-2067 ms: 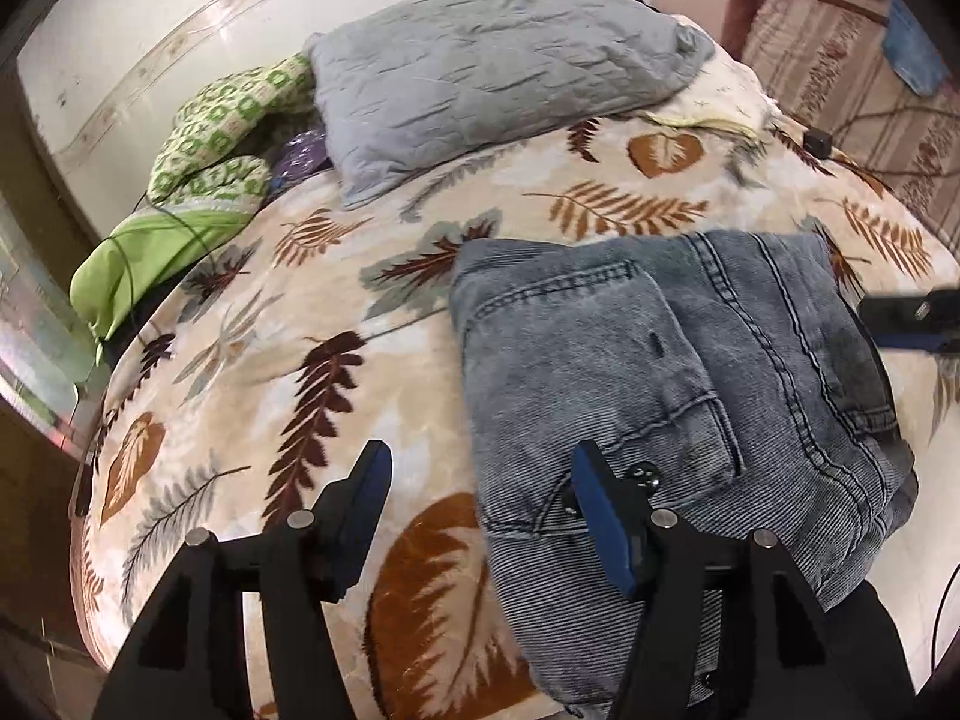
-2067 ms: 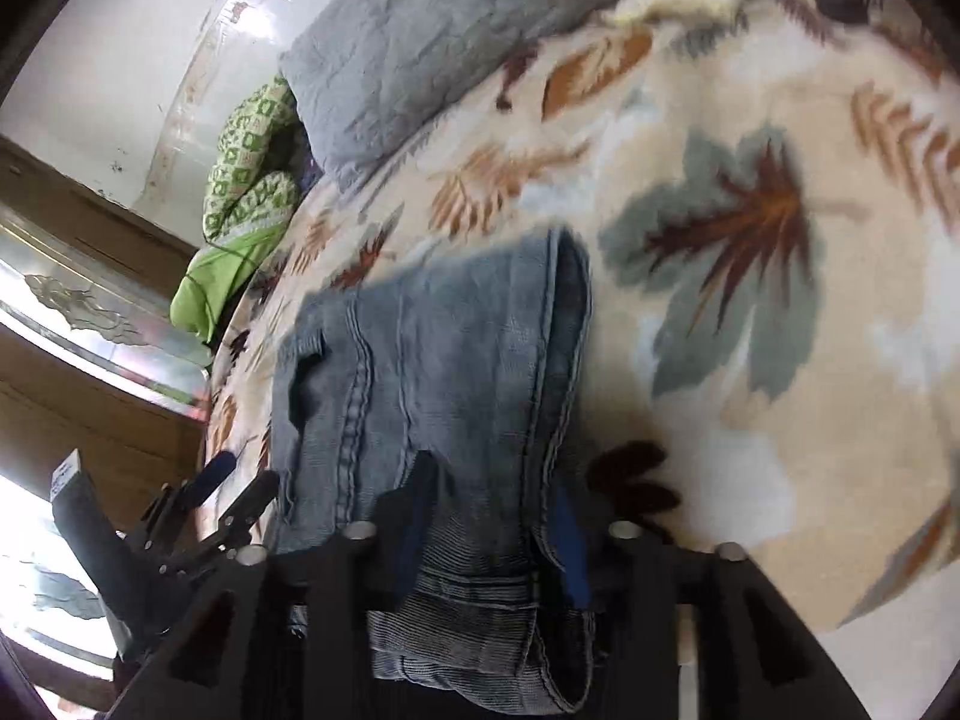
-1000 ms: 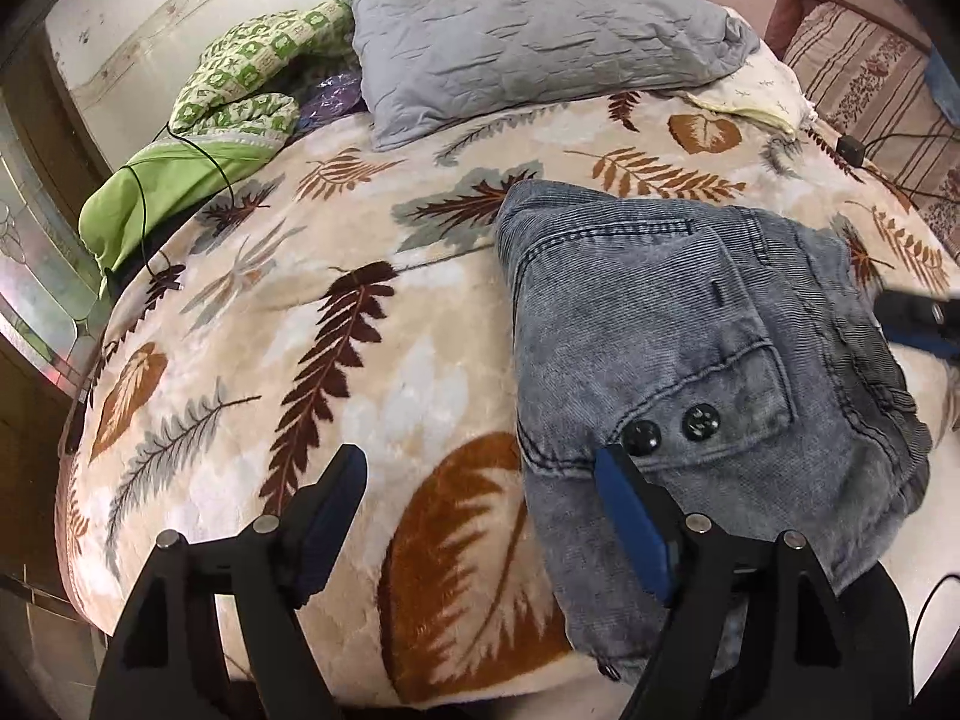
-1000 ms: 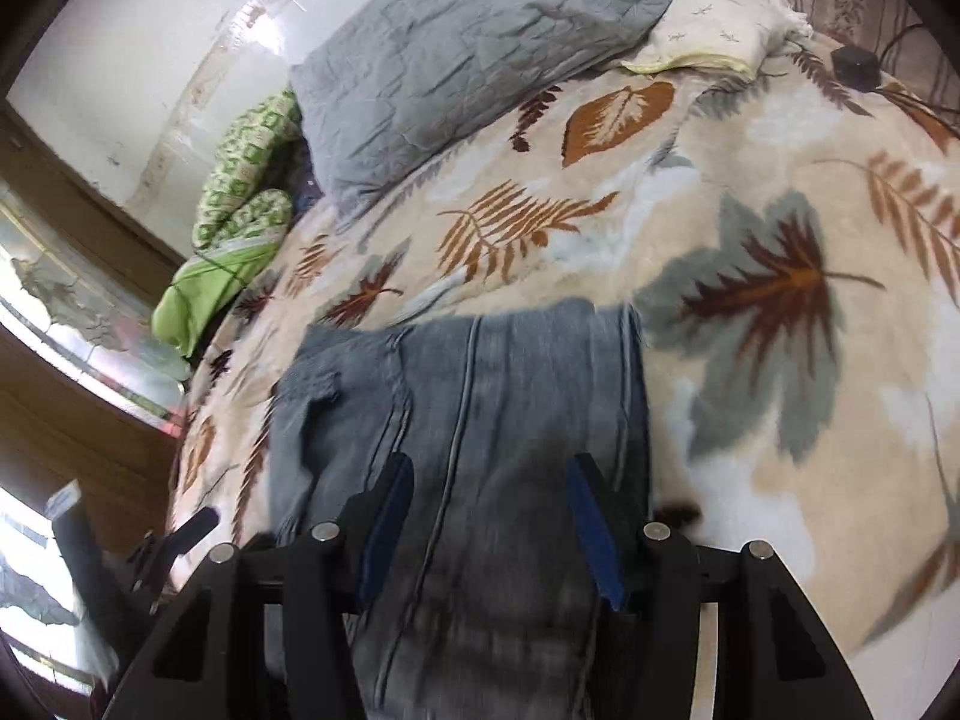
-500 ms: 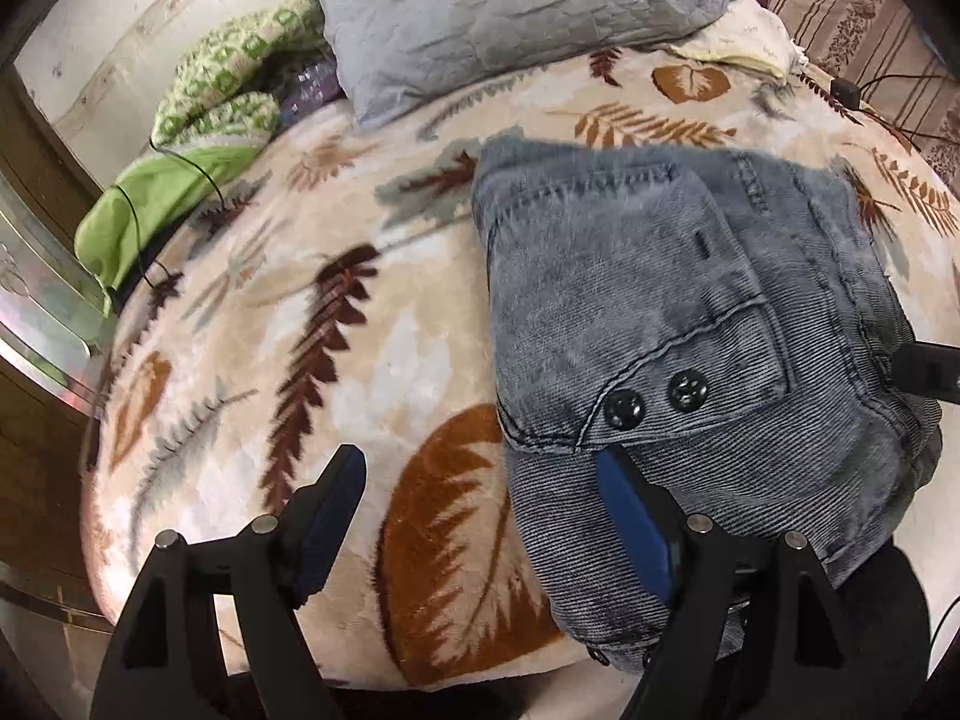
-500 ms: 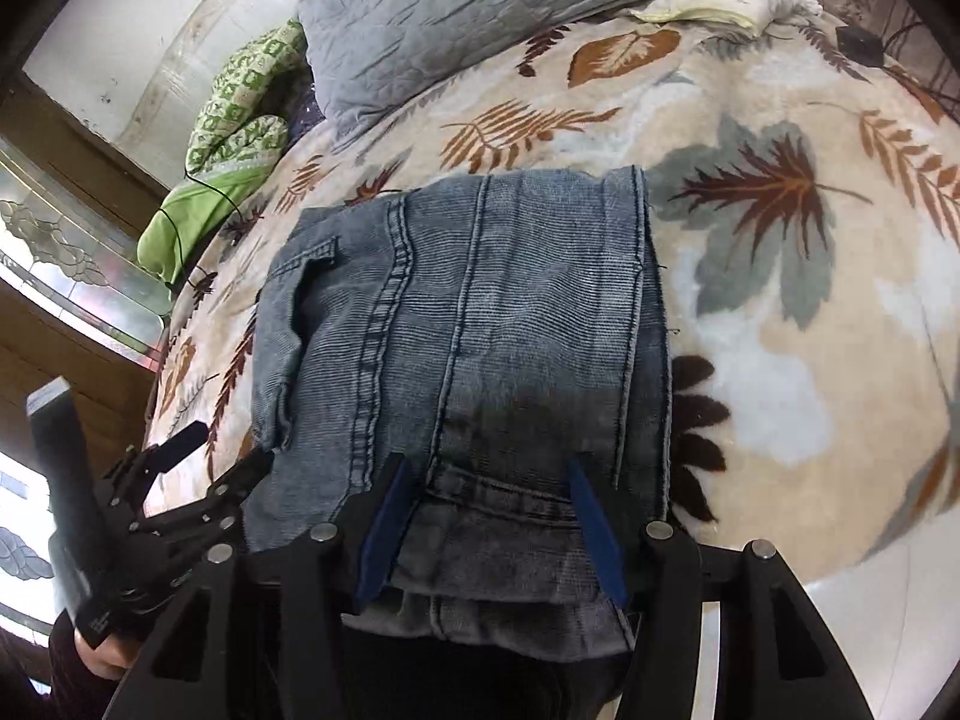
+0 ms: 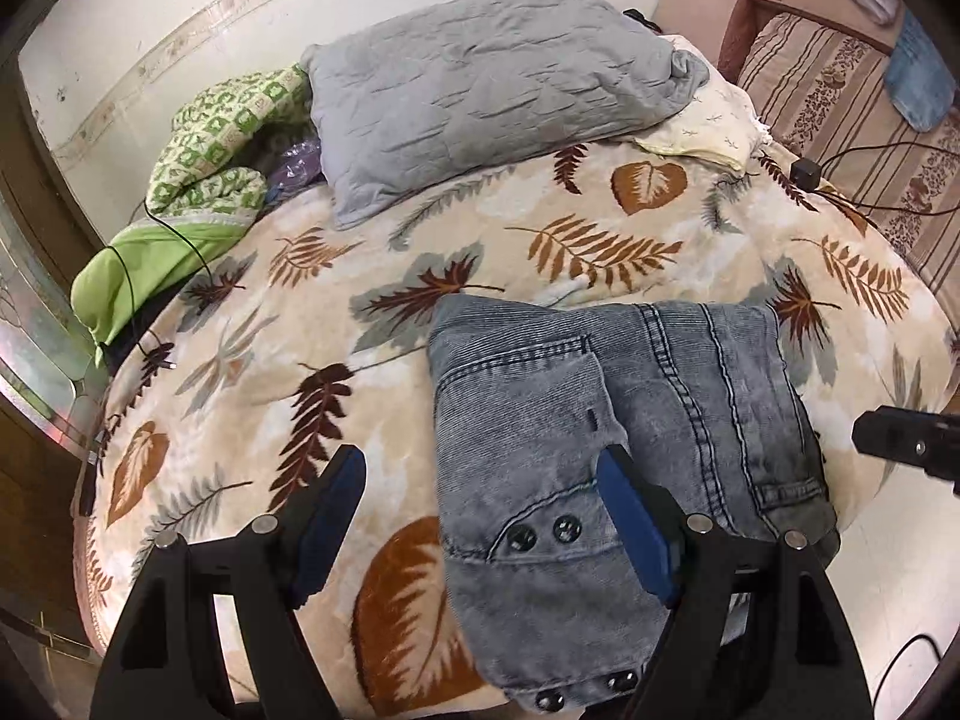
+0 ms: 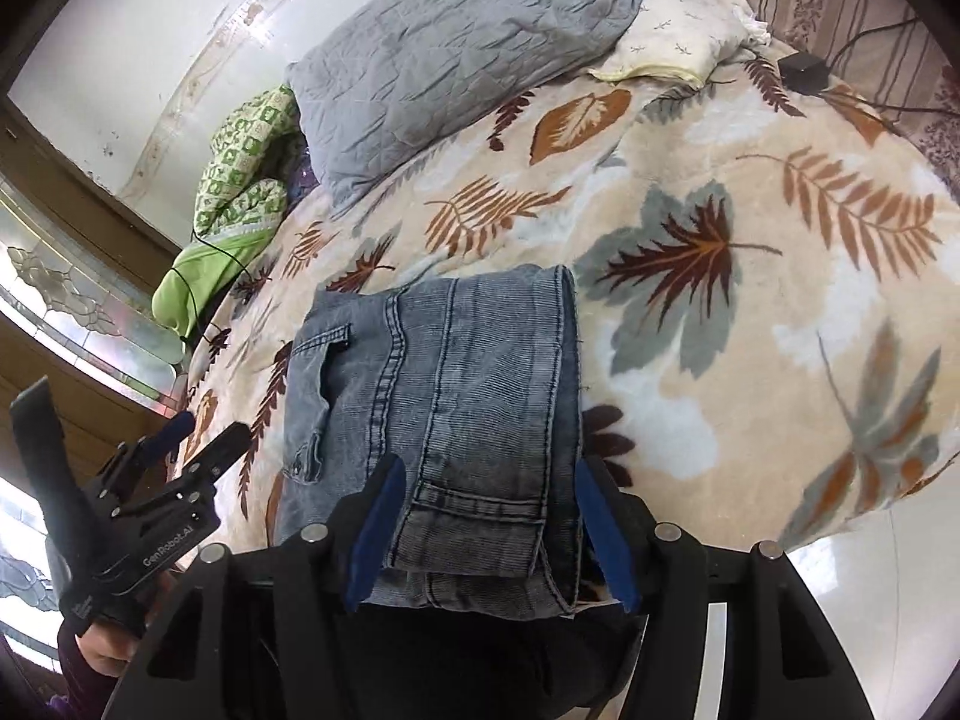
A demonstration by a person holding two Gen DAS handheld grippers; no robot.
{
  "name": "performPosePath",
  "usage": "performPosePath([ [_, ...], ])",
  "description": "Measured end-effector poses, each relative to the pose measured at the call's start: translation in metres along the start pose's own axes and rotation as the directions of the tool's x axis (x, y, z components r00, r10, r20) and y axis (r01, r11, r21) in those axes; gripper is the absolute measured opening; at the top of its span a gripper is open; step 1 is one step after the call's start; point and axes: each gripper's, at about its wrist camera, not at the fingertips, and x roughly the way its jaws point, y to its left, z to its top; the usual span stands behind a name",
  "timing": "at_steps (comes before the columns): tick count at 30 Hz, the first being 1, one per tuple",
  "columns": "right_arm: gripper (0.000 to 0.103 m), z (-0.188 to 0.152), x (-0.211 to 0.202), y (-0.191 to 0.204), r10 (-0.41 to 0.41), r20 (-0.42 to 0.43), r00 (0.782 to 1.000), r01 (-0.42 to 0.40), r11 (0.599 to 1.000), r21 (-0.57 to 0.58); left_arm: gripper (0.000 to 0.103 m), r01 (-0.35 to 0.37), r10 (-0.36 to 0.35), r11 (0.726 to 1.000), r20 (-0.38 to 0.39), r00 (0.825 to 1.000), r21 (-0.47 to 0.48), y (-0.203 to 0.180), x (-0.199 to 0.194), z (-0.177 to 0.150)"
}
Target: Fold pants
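1. Your folded grey-blue denim pants (image 7: 606, 420) lie on the leaf-patterned beige bed blanket (image 7: 252, 360), at its near edge.
2. Your left claw (image 7: 480, 528) gapes wide, holding nothing.
3. Your right claw (image 8: 486, 534) is wide too, straddling the pants' near end.

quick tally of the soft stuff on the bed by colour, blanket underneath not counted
grey: 1, pillow
green: 1, quilt
cream: 1, small pillow
blue denim: 1, folded pants
total: 4
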Motion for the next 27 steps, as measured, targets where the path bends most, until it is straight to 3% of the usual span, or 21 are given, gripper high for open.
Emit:
performPosePath([
  [9,0.063,0.011,0.033,0.002,0.011,-0.006,1.0,-0.011,1.0,0.015,0.08,-0.027,0.025,1.0,-0.116,0.993,-0.014,0.0,0.059,0.002],
  [13,0.063,0.01,0.068,-0.008,0.003,-0.103,0.995,0.001,0.999,0.038,0.082,-0.035,0.034,0.999,-0.135,0.99,-0.008,0.0,0.079,-0.006],
  [14,0.063,0.007,0.081,-0.013,-0.014,-0.148,0.989,0.021,0.999,0.05,0.083,-0.038,0.037,0.999,-0.125,0.991,-0.002,0.0,0.08,-0.006],
  [19,0.064,0.008,0.08,-0.012,-0.008,-0.128,0.992,0.015,0.998,0.056,0.084,-0.031,0.03,0.999,-0.128,0.991,-0.007,0.008,0.074,-0.003],
  [23,0.064,0.012,0.061,-0.013,0.021,-0.078,0.997,-0.014,0.996,0.085,0.084,-0.052,0.049,0.998,-0.085,0.995,-0.035,0.023,0.053,-0.002],
  [27,0.064,0.014,0.039,-0.006,-0.005,-0.032,0.999,0.007,0.998,0.059,0.084,-0.049,0.043,0.995,-0.063,0.997,-0.091,0.048,0.032,-0.01],
])
